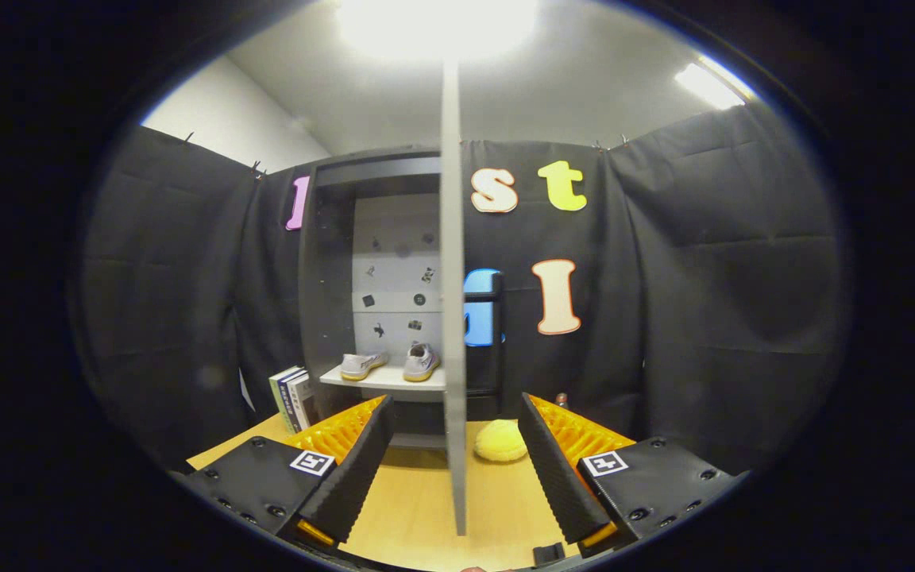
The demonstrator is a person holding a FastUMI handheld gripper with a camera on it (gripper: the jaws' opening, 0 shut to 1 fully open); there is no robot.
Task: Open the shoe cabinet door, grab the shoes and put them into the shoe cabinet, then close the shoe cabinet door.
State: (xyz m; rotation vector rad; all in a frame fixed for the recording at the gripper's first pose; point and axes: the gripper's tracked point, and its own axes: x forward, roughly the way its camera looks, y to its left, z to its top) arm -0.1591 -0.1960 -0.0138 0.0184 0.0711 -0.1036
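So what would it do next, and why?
Probably close the tool on the door edge and swing it shut. Both shoes already sit on the cabinet shelf, and the open door stands edge-on between the spread fingers, not yet gripped.

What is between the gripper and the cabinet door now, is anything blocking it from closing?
Nothing visible blocks it. The open door stands edge-on between the spread fingers of the gripper, touching neither. The shoes sit on the shelf inside the cabinet. The yellow ball lies on the table, on the door's other side.

Shoes (pixel 390 364) on cabinet shelf (pixel 382 378) – door (pixel 452 318) between fingers (pixel 561 461).
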